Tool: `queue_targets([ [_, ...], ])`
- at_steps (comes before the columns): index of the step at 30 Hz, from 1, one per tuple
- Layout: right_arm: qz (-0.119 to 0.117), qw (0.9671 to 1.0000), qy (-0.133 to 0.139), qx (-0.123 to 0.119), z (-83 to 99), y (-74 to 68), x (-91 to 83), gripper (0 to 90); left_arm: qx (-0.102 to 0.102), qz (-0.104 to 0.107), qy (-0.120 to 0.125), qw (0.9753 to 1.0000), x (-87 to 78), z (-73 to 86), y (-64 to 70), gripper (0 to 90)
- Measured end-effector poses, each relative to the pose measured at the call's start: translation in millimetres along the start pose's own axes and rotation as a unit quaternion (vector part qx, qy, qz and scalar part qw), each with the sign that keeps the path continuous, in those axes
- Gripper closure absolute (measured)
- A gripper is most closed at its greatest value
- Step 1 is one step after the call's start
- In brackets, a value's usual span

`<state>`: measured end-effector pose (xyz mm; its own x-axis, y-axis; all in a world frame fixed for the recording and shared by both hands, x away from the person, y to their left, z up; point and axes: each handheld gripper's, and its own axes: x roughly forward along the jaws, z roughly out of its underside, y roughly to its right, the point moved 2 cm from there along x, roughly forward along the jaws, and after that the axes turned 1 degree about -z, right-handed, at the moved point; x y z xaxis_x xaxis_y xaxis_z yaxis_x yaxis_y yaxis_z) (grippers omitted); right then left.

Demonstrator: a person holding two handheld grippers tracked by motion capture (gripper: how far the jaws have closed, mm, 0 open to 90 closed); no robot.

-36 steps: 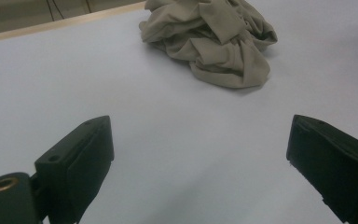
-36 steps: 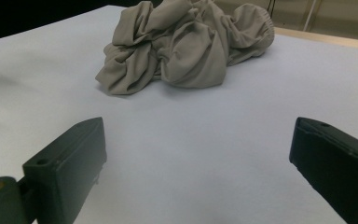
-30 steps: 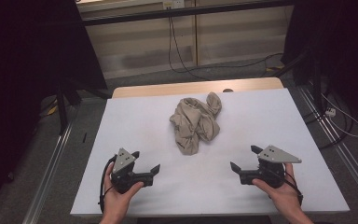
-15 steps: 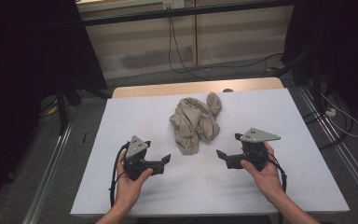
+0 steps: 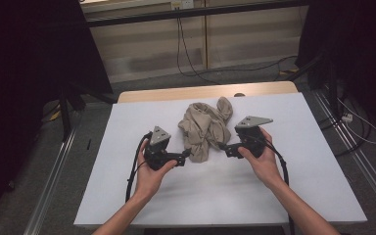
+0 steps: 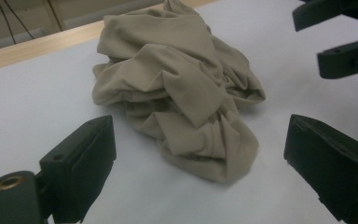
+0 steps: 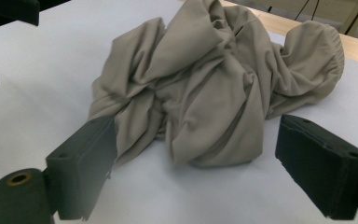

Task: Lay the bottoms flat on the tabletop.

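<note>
white table point(image 5: 127, 196) | crumpled beige cloth point(image 5: 203, 129) between both tongs | left tongs point(image 5: 186, 154) gaping | right tongs point(image 5: 223, 147) gaping, pointing inward

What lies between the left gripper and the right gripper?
In the high view, the near end of the crumpled beige cloth lies between the left gripper and the right gripper, on the white table cover.

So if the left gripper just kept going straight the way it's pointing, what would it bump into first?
Most likely the crumpled beige cloth. In the left gripper view, the left gripper has its jaws spread wide with the near end of the cloth lying between and just ahead of them. The white table cover in between looks bare.
</note>
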<state>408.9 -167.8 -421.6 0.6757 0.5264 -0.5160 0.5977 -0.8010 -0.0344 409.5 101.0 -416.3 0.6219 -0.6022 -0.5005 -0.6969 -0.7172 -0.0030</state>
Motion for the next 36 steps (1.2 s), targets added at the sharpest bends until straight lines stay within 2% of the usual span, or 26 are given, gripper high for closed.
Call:
queue_targets([
  [3,-0.002,1.0000,0.003,0.004,-6.1,3.7,12.6,11.4,-0.002,0.003,0.001,1.0000,10.0,-3.6,-4.8,8.8],
  [4,-0.002,0.9999,0.002,0.010,-9.4,4.8,20.2,11.7,-0.003,-0.002,0.001,1.0000,13.0,-4.9,-6.7,8.8],
  [7,0.003,1.0000,0.004,0.007,-13.3,6.3,27.1,12.0,-0.010,-0.008,-0.001,0.9999,19.7,-9.4,-14.9,9.4],
  [10,-0.001,0.9998,0.003,0.018,-19.7,10.7,37.5,8.3,-0.011,-0.021,0.003,0.9997,26.0,-13.4,-22.0,9.2],
  [14,0.013,0.9996,-0.008,0.026,-30.9,18.5,58.4,12.2,-0.022,-0.032,-0.001,0.9992,39.0,-14.2,-33.5,9.8],
  [15,0.013,0.9996,-0.008,0.026,-30.9,18.5,58.4,12.2,-0.022,-0.032,-0.001,0.9992,39.0,-14.2,-33.5,10.1],
  [16,0.023,0.9995,-0.003,0.020,-31.5,18.3,62.1,15.6,-0.026,-0.035,-0.001,0.9990,41.6,-14.0,-35.3,10.1],
  [17,0.024,0.9995,-0.012,0.018,-29.9,19.4,71.4,15.3,-0.031,-0.036,-0.002,0.9989,44.4,-13.5,-36.7,10.3],
  [18,0.015,0.9993,-0.022,0.025,-27.9,20.0,76.7,16.4,-0.038,-0.034,-0.013,0.9986,48.8,-11.5,-38.1,10.3],
  [19,0.015,0.9993,-0.022,0.025,-27.9,20.0,76.7,16.4,-0.038,-0.034,-0.013,0.9986,48.8,-11.5,-38.1,10.3],
  [20,0.010,0.9992,-0.029,0.027,-25.4,19.6,81.9,20.2,-0.039,-0.031,-0.019,0.9986,50.6,-9.9,-38.0,10.3],
  [22,0.003,0.9989,-0.043,0.020,-18.7,12.7,94.2,26.0,-0.025,-0.032,-0.036,0.9986,52.4,-7.0,-37.0,10.2],
  [23,-0.002,0.9984,-0.054,0.019,-15.8,11.0,97.8,31.9,-0.023,-0.031,-0.039,0.9985,52.8,-5.9,-36.2,10.1],
  [24,-0.004,0.9976,-0.066,0.017,-12.3,10.2,101.2,33.7,-0.021,-0.026,-0.048,0.9983,53.4,-5.0,-35.4,10.1],
  [25,-0.004,0.9976,-0.066,0.017,-12.3,10.2,101.2,33.7,-0.024,-0.021,-0.050,0.9982,54.5,-4.3,-33.8,10.1],
  [26,-0.002,0.9973,-0.070,0.021,-9.4,10.4,103.2,37.4,-0.022,-0.017,-0.056,0.9981,54.9,-4.0,-32.4,10.2],
  [28,-0.006,0.9978,-0.062,0.022,-6.4,10.3,102.1,51.8,-0.016,-0.009,-0.059,0.9981,57.1,-3.8,-28.6,10.2],
  [30,-0.007,0.9981,-0.060,-0.004,-4.9,6.2,98.9,65.4,-0.022,0.007,-0.056,0.9981,60.4,-3.5,-23.7,10.1],
  [31,-0.005,0.9979,-0.062,-0.018,-4.4,3.6,96.8,69.4,-0.023,0.012,-0.057,0.9980,62.1,-2.9,-21.5,10.0],
  [34,-0.007,0.9967,-0.072,-0.036,-2.6,0.3,88.9,74.1,-0.030,0.038,-0.058,0.9971,67.1,-1.0,-16.5,4.8],
  [35,-0.014,0.9971,-0.070,-0.025,-0.5,0.4,83.2,75.3,-0.024,0.043,-0.066,0.9966,70.4,1.2,-13.8,6.8],
  [36,-0.014,0.9971,-0.070,-0.025,-0.5,0.4,83.2,75.3,-0.024,0.043,-0.066,0.9966,70.4,1.2,-13.8,8.3],
])
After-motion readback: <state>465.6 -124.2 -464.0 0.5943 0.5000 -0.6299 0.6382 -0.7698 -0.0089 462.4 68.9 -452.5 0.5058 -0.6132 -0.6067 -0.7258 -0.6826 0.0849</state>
